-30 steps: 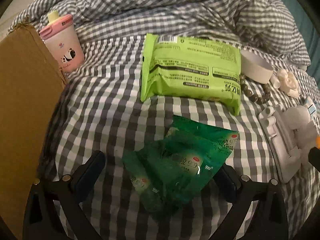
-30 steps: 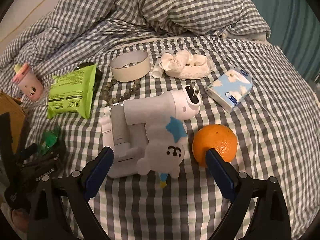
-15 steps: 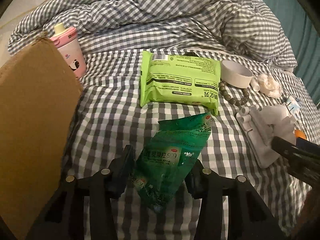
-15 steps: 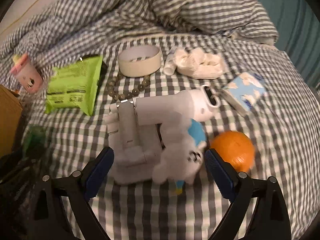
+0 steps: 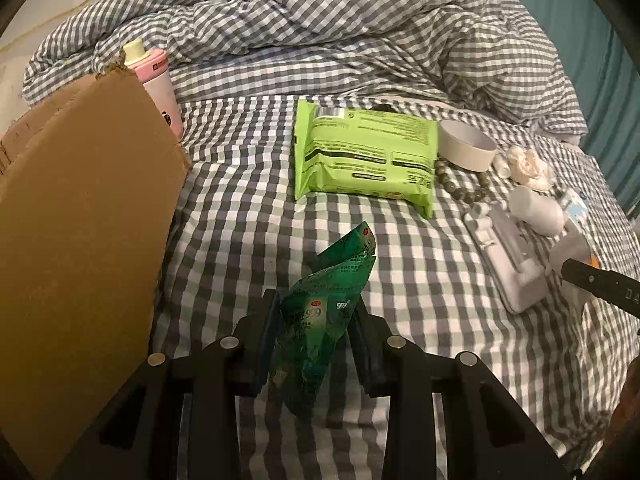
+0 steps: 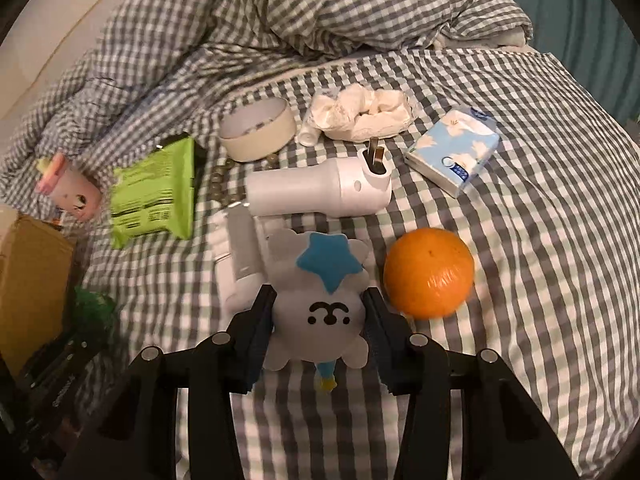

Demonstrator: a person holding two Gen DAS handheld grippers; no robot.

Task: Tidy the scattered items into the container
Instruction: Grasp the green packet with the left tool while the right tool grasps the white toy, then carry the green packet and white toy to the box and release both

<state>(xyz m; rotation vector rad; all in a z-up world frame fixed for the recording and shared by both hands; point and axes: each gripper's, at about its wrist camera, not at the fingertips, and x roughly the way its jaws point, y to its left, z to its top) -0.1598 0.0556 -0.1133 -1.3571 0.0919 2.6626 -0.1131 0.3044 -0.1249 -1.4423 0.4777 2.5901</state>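
Bed — green sachets pinched in left gripper.

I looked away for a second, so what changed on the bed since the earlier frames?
Both jaws have just been closing: the left gripper pinched the green sachets and lifted them; the right gripper closed around the plush toy. The orange, wipes pack and cardboard box stayed put.
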